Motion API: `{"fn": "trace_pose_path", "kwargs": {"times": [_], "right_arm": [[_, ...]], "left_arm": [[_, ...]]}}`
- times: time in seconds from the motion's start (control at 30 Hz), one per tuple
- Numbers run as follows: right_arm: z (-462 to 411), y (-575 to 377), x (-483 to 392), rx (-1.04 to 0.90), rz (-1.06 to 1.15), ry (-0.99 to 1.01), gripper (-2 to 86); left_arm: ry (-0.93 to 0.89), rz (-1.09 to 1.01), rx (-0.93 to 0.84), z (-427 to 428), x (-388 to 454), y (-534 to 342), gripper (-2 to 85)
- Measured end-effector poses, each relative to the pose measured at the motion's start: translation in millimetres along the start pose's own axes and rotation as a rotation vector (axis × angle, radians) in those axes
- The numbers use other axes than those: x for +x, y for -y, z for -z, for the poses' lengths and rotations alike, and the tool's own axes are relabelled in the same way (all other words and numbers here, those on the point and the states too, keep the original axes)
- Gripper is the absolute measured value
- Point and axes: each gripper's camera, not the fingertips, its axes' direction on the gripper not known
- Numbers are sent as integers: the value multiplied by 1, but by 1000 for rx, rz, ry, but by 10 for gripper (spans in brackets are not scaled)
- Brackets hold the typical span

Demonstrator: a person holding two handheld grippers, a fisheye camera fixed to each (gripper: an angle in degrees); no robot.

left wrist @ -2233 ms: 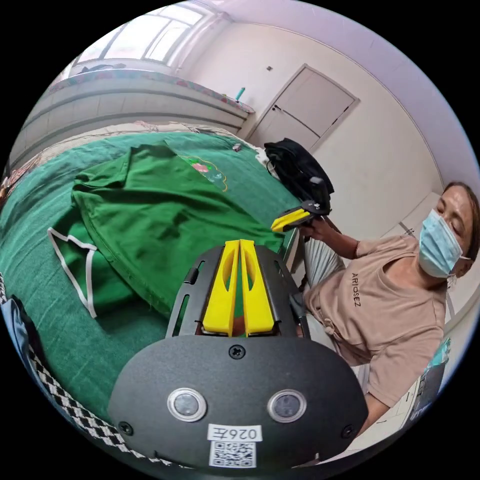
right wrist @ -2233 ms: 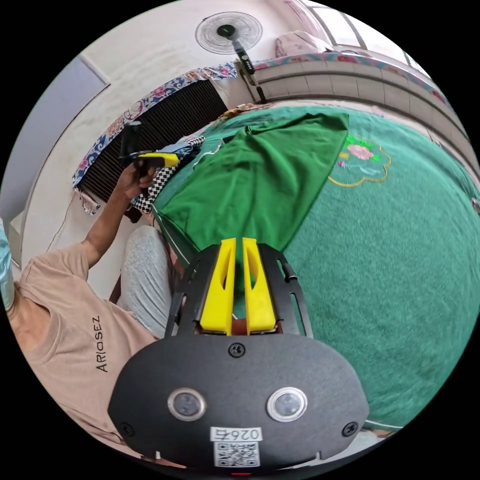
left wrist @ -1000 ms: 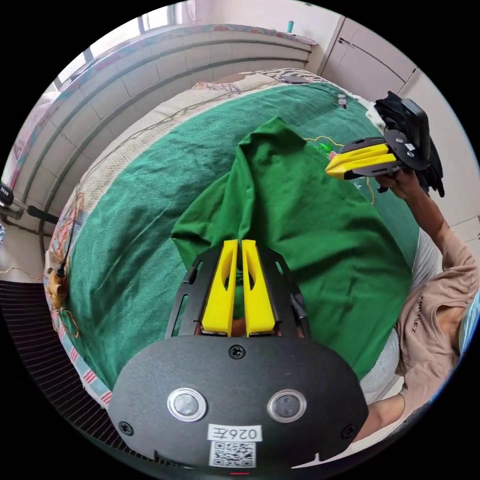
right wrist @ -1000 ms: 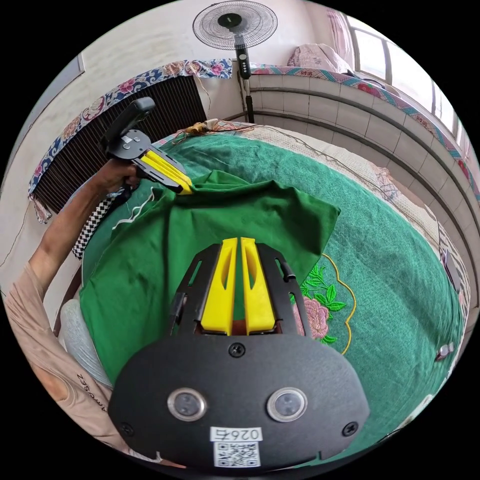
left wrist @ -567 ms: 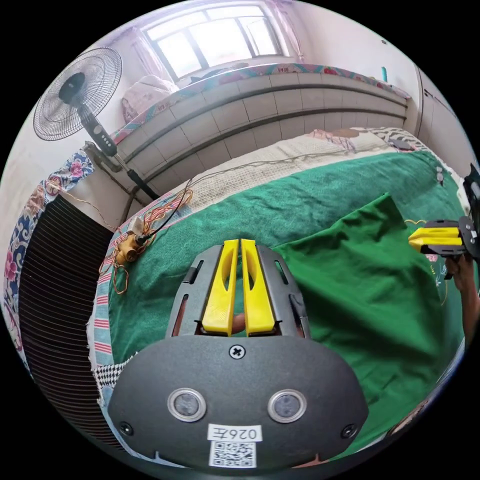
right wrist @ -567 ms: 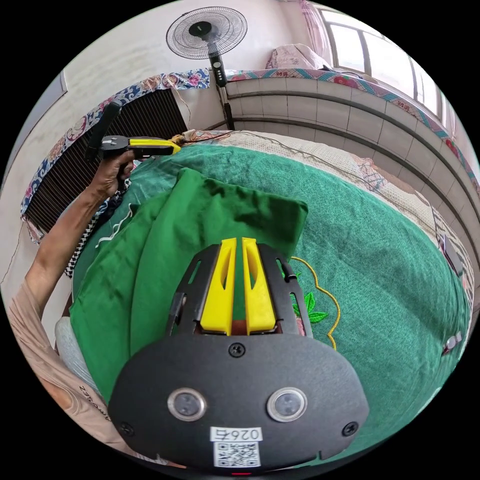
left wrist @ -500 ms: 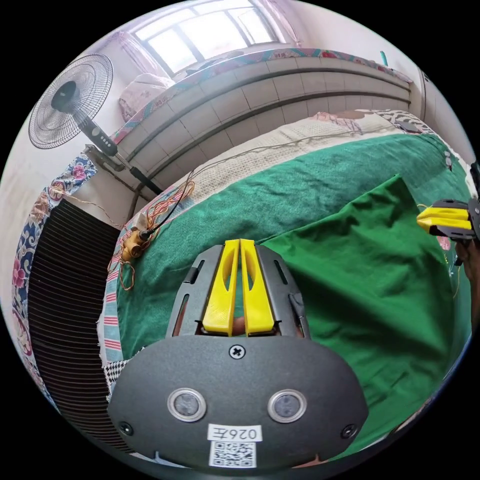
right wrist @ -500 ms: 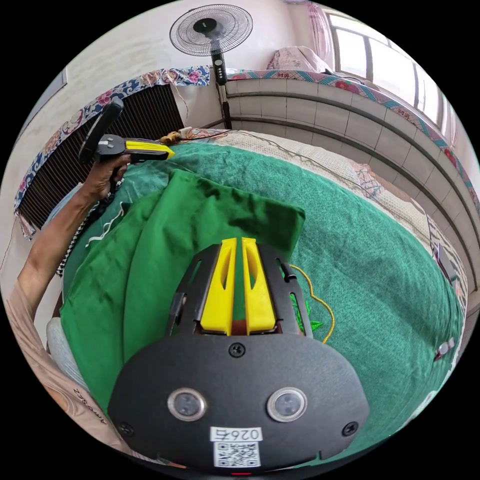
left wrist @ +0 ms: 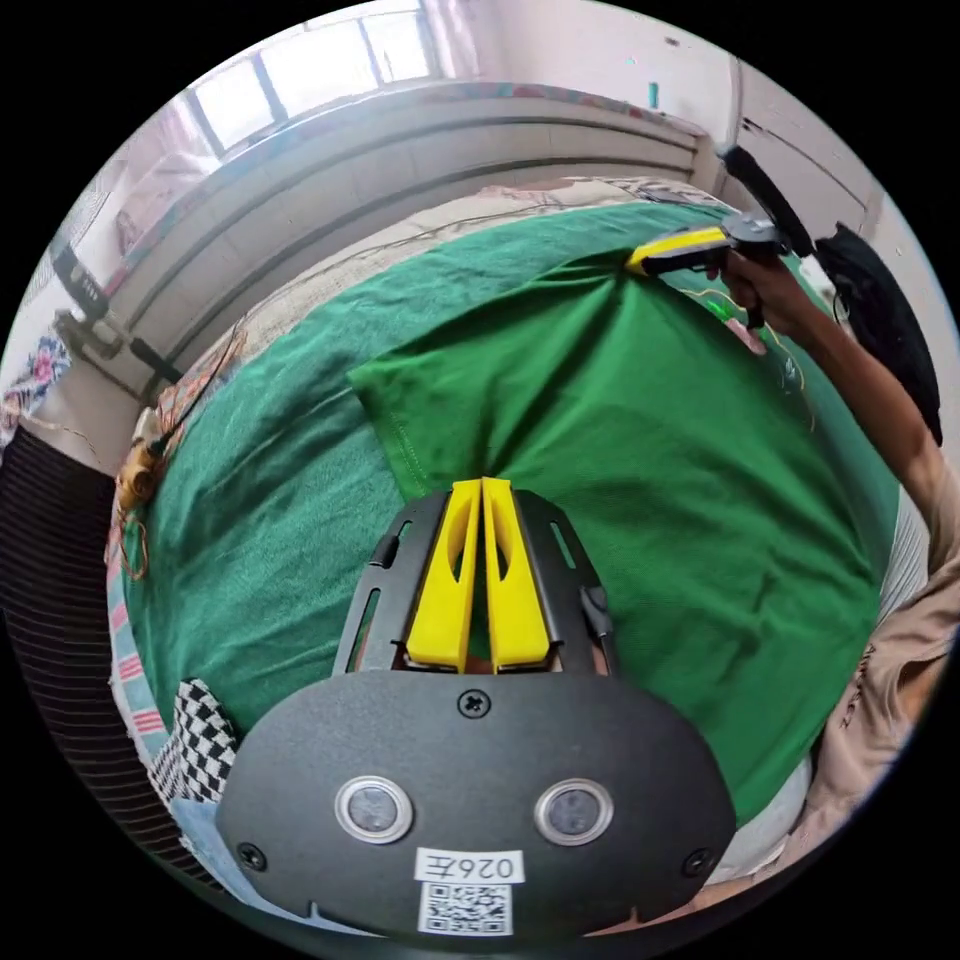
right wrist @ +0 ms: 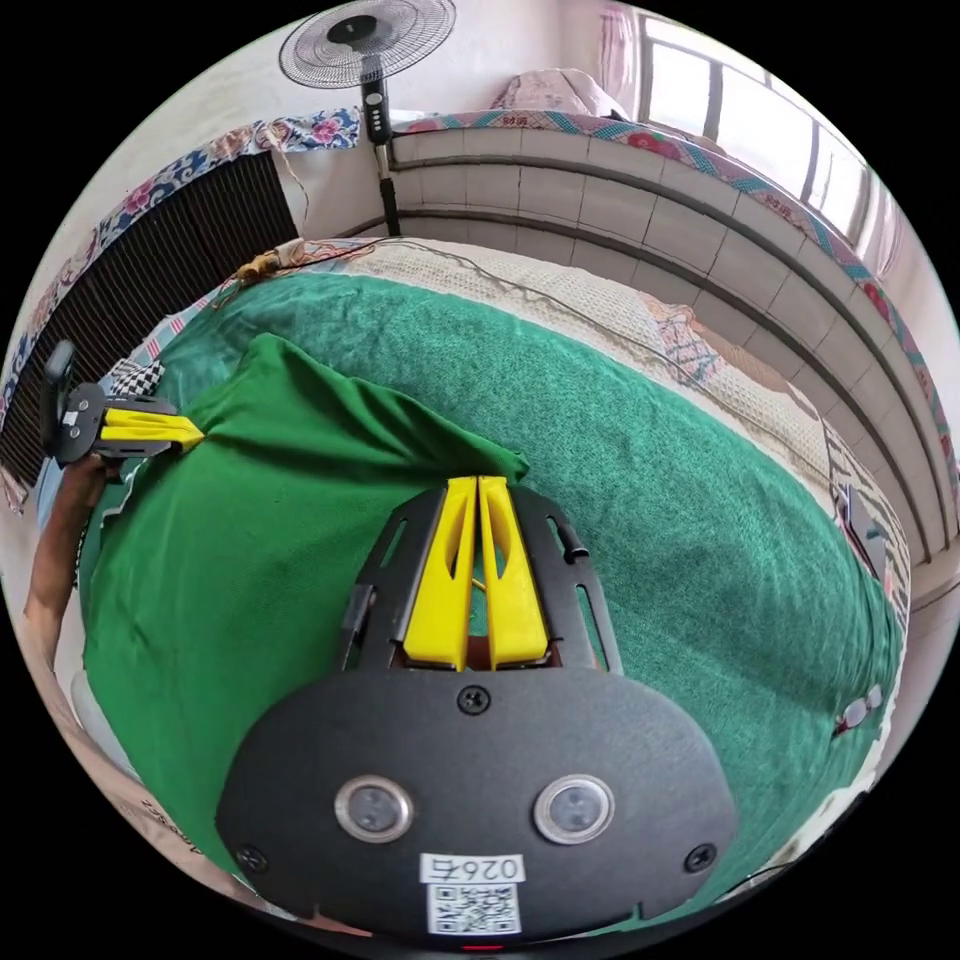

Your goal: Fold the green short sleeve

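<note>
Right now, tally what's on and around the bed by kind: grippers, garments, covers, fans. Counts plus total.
Grippers: 2, left gripper and right gripper, each pinching the shirt
Garments: 1, green shirt spread on the bed
Covers: 1, green bed cover
Fans: 1, standing fan
Total: 5
</note>
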Motion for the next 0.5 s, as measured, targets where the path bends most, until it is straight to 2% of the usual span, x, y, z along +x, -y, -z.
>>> {"fn": "trace_pose_path", "kwargs": {"times": [0.07, 0.2, 0.3, 0.33, 0.4, 0.5], "right_arm": [[13, -2, 6, -7, -24, -23, -9], [51, -15, -6, 75, -22, -81, -9], [71, -20, -24, 141, 48, -71, -10], [69, -16, -26, 125, 85, -124, -10], [55, -5, -14, 21, 73, -308, -10], [96, -7, 27, 41, -116, -190, -10]], "left_arm": [[-75, 64, 83, 19, -9, -19, -10], [-184, -27, 204, 42, 17, -43, -10], [-1, -105, 91, 27, 36, -43, -10], [88, -116, 5, 13, 36, -43, -10], [67, -122, 10, 13, 29, -50, -10], [59, -38, 35, 42, 17, -78, -10]]}}
